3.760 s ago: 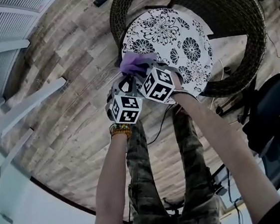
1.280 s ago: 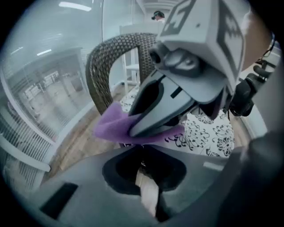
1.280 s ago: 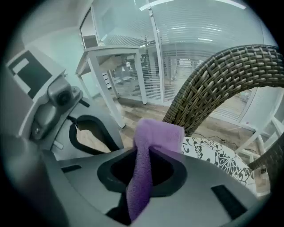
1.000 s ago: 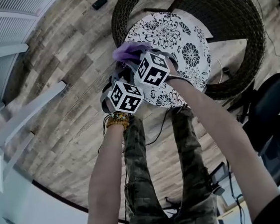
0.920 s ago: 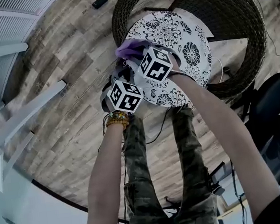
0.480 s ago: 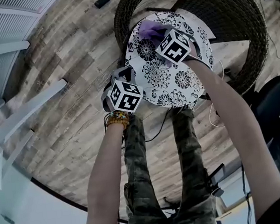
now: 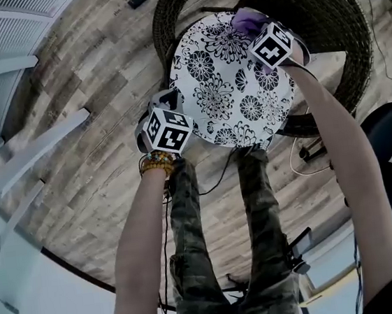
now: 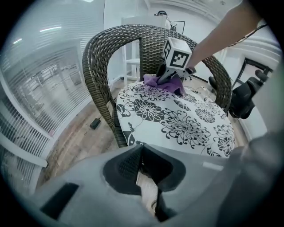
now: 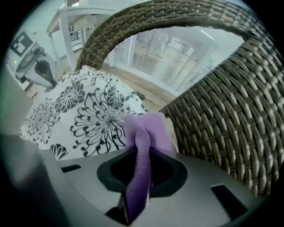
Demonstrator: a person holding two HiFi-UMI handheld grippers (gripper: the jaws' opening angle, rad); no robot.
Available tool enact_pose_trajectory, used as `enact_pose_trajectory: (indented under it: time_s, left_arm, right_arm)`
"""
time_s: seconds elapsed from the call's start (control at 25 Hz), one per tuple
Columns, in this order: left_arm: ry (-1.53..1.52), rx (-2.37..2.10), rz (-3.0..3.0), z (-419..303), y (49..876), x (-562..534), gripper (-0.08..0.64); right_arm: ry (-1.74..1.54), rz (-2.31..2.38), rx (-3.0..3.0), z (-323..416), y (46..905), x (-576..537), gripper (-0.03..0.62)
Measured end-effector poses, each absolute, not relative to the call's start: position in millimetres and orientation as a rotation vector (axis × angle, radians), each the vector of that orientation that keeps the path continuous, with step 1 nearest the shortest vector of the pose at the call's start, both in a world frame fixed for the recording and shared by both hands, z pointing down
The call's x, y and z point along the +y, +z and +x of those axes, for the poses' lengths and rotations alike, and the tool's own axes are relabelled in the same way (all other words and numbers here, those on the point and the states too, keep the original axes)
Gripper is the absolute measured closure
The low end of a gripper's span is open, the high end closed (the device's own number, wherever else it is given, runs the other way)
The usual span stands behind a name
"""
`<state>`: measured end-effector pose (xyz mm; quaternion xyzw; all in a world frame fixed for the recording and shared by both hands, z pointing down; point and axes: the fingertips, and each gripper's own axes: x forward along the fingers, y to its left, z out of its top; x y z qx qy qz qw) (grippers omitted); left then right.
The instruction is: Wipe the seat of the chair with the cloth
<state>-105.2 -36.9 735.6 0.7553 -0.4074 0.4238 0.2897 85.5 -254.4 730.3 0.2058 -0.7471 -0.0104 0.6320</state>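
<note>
Pale wood-plank floor (image 7: 86,116) runs under everything, with white slatted panels along one side.

Your right gripper (image 9: 140,177) is clamped on the purple cloth (image 9: 148,133). A fold of it rises from between the closed jaws and its free end presses down at the back of the seat, right against the woven backrest of the wicker chair (image 9: 222,111). In the head view that end of the cloth sits at the far rim of the flowered seat cushion (image 7: 223,86).

Your left gripper (image 8: 144,173) has its jaws together and, as far as I can tell, grips nothing. It hangs at the near left edge of the seat, well apart from the cloth.

You look to be mid-wipe, at the far end of a stroke. The next move calls for dragging the cloth back toward you on a fresh track. Keep it flat on the fabric and clear of the weave, where it could snag.

Count: one chair, one cushion, one cloth, two grippers.
</note>
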Motion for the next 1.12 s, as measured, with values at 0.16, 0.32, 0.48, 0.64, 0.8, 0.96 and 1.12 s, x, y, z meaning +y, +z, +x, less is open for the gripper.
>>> enact_pose_trajectory:
  time_s: [0.16,0.32,0.48,0.64,0.8,0.96,1.12]
  left_arm:
    - [1.088,-1.067,1.965,-105,736,-34,0.532]
    - [1.076,-1.114,2.083,-95,711,-40,0.529]
    - [0.992,-1.162,2.198,-76,686,-34,0.529]
    - [0.873,-1.251,2.212,-63,673,-26,0.529]
    - [0.847,-1.308,2.231,-63,663,-30,0.531]
    - [0.848,-1.325,2.264,-59,654,-35,0.531]
    - [0.846,-1.362,2.259,-60,642,-35,0.531]
  right_arm:
    - [-0.002,0.585,-1.693,110,722,-257,0.525]
    - [0.084,0.748,-1.929,83,674,-239,0.526]
    - [0.176,0.765,-2.145,48,640,-197,0.526]
    - [0.253,0.767,-2.231,38,634,-162,0.525]
    - [0.263,0.762,-2.25,36,641,-149,0.525]
    - [0.246,0.751,-2.248,42,636,-135,0.525]
    - [0.244,0.738,-2.268,41,626,-115,0.523]
